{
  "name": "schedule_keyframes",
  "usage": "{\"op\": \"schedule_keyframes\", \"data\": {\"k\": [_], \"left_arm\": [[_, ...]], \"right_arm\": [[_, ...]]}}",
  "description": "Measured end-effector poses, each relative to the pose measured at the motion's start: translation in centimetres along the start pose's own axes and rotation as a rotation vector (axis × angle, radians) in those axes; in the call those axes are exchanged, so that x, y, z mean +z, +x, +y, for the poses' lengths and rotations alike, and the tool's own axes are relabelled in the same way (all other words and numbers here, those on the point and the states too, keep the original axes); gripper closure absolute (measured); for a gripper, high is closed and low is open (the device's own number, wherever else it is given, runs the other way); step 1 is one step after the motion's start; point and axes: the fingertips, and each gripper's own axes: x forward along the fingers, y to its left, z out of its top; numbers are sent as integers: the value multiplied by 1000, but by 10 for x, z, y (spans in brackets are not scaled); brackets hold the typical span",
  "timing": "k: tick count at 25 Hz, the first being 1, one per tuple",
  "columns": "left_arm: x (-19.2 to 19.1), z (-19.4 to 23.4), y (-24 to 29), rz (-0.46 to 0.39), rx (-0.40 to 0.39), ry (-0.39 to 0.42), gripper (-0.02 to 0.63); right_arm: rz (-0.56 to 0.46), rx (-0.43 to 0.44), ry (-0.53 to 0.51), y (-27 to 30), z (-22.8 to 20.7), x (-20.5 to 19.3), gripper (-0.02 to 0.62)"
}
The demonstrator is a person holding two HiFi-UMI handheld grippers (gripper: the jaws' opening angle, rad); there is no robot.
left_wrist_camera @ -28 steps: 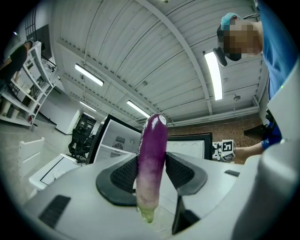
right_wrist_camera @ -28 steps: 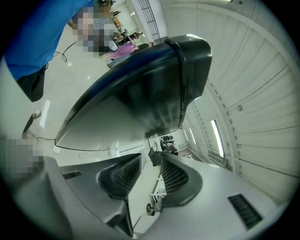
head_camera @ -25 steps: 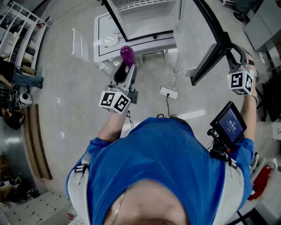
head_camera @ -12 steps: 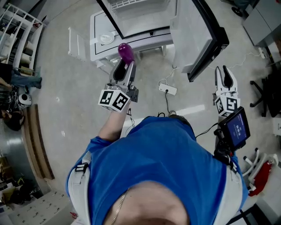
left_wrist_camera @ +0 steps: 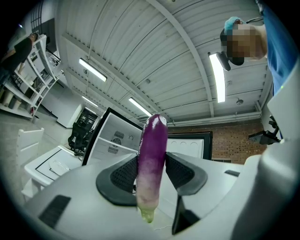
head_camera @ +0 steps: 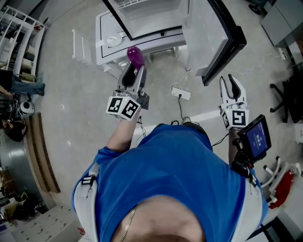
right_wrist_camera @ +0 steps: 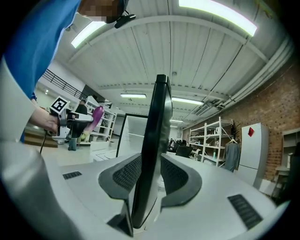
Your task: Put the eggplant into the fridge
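Note:
A purple eggplant (head_camera: 135,56) stands upright, stem end down, between the pads of my left gripper (head_camera: 134,71), which is shut on it. In the left gripper view the eggplant (left_wrist_camera: 152,150) rises from the jaws toward the open white fridge (left_wrist_camera: 117,140). The fridge (head_camera: 151,14) stands open ahead, its black-edged door (head_camera: 215,38) swung out to the right. My right gripper (head_camera: 232,84) hangs just short of the door's corner, open and holding nothing. In the right gripper view the door's edge (right_wrist_camera: 158,136) shows beyond the gap of that gripper (right_wrist_camera: 150,176).
A low white cabinet (head_camera: 106,52) with a plate (head_camera: 113,41) stands left of the fridge. A power strip (head_camera: 181,94) and its cable lie on the floor between my hands. Shelving (head_camera: 19,33) lines the far left. A small screen (head_camera: 255,137) hangs at the person's right side.
My right gripper has come off the door's edge, moved back toward the person and to the left, and rolled over. The left gripper and the eggplant have stayed put.

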Motion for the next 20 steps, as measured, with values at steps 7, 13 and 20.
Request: {"op": "schedule_keyframes", "data": {"k": [7,13,20], "left_arm": [[-2,5,-3,7,11,1,410],[-2,8,-6,5,10,-6,410],[2,14,-10,-3,9,-15,408]], "right_arm": [[0,33,-34,5,16,5,466],[1,43,-35,4,26,5,466],[-5,77,-31,7,52,8,466]]}}
